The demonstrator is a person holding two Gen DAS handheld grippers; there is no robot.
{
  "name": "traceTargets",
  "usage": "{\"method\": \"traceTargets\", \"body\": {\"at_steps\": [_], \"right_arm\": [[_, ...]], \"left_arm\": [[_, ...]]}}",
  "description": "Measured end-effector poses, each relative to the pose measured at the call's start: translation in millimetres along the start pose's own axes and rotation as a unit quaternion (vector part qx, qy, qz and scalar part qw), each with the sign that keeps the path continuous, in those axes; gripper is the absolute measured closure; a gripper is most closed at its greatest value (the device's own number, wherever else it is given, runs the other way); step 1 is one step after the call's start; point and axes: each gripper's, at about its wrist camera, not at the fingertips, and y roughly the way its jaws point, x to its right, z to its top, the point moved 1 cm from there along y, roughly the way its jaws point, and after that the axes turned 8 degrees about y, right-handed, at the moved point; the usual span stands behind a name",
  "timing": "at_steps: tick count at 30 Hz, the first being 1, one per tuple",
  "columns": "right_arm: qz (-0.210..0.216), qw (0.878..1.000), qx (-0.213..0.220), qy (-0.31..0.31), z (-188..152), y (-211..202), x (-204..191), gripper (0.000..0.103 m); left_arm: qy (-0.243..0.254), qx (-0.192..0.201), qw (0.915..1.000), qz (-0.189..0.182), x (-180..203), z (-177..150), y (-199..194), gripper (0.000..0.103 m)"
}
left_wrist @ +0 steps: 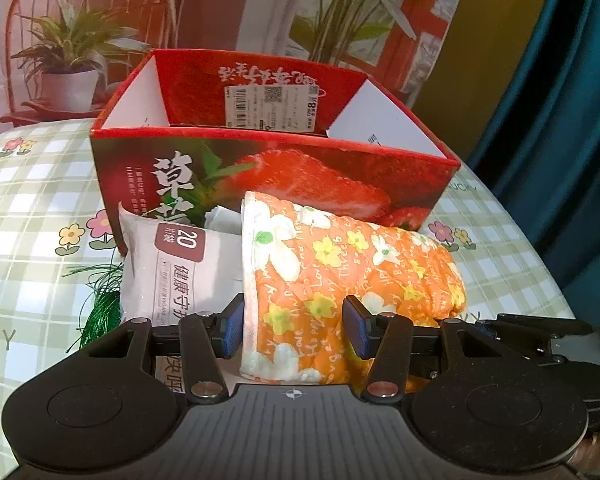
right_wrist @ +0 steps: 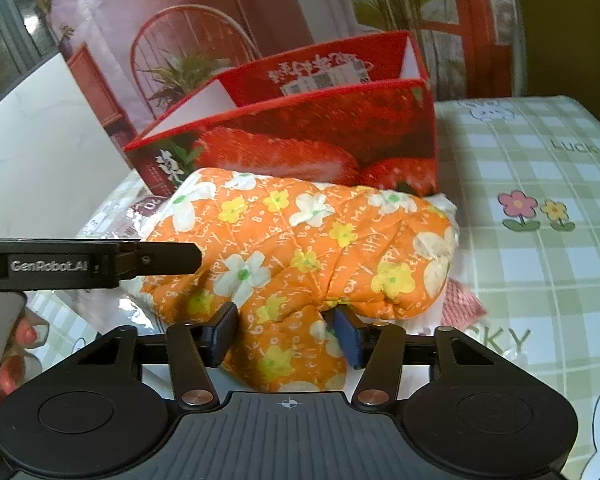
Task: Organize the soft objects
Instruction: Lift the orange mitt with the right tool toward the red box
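left tool [left_wrist: 296, 330] pinching orange floral cloth [left_wrist: 340, 276] | right tool [right_wrist: 286, 338] pinching same | red box [left_wrist: 268, 168] behind, open

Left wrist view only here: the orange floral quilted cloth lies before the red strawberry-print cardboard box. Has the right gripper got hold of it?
Observer: Yes. The right gripper pinches a bunched fold at the near edge of the orange floral quilted cloth.
Operator: Is anything hidden under the cloth on that side?
Observer: A pink textured piece pokes out from beneath the cloth's right end, on the green checked tablecloth. I cannot tell what it is.
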Motion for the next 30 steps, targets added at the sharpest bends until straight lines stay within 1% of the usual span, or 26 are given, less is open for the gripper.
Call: {"method": "traceTargets", "body": {"at_steps": [8,15,21,26,30], "right_arm": [[0.01,1.0,-0.002,-0.011,2,2,-5,0.06],[0.017,1.0,0.005,-0.016,3,-2,-9,0.063],[0.023,0.999,0.022,-0.025,4,-10,-16,0.064],[0.024,0.998,0.033,-0.039,5,-14,-21,0.069],[0.025,0.998,0.037,-0.041,5,-16,-22,0.071]], "left_arm": [[-0.015,0.008,0.9998,-0.006,-7,-3,-5,0.049],[-0.028,0.013,0.9995,-0.01,-9,-10,-11,0.049],[-0.039,0.026,0.9988,-0.012,-13,-12,-19,0.049],[-0.05,0.029,0.9982,-0.017,-18,-14,-19,0.052],[-0.053,0.033,0.9978,-0.02,-19,-16,-20,0.052]]}}
